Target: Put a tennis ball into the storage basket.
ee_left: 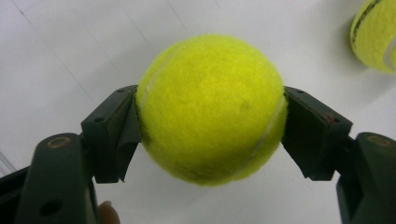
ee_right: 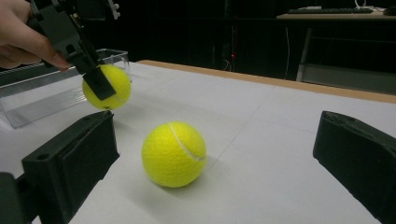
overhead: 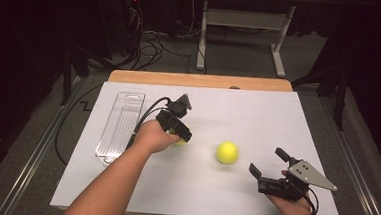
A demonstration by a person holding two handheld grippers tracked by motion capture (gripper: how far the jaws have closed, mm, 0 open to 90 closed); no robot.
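My left gripper (overhead: 181, 135) is shut on a yellow tennis ball (ee_left: 212, 107), its pads pressing on the ball's two sides. In the right gripper view that ball (ee_right: 111, 85) hangs just above the white table, held by the left gripper (ee_right: 100, 86). A second tennis ball (overhead: 227, 152) lies loose on the table to the right of it, seen close ahead as the loose ball (ee_right: 173, 154) between my right jaws' lines. My right gripper (overhead: 269, 165) rests near the front right, open, jaws wide and nothing between them.
A clear plastic tray (overhead: 121, 125) lies lengthwise at the left of the white table (overhead: 258, 111), close to the left hand. A wooden edge (overhead: 200, 80) runs along the far side. Cables and a desk frame stand on the floor beyond.
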